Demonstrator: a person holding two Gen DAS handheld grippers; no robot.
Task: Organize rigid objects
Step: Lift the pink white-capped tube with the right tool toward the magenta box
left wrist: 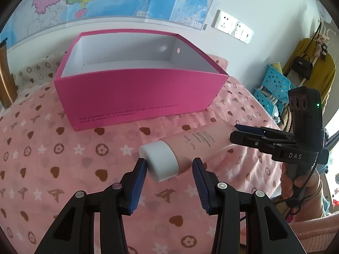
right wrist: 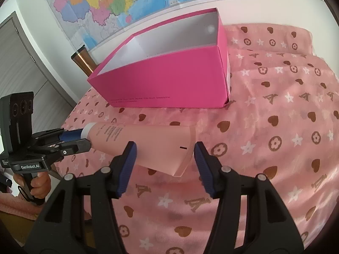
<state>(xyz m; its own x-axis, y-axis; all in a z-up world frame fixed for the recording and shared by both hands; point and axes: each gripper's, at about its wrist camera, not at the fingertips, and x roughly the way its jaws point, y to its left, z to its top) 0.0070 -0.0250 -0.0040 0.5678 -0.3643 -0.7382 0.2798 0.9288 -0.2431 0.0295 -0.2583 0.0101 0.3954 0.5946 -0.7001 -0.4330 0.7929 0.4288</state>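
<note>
Item: pink tube (left wrist: 190,146), carried by both tools above the patterned bedspread (left wrist: 63,148).
My left tool (left wrist: 169,165) pinches the tube's white cap (left wrist: 161,160); my right tool (right wrist: 164,154) pinches its flat crimped end (right wrist: 182,154). The tube hangs level, clear of the cloth. Open pink box (left wrist: 127,97) stands at 12 o'clock, just beyond; its white inside shows nothing.

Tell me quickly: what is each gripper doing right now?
Left gripper: shut on the white cap of the pink tube.
Right gripper: shut on the tube's flat crimped end.
</note>
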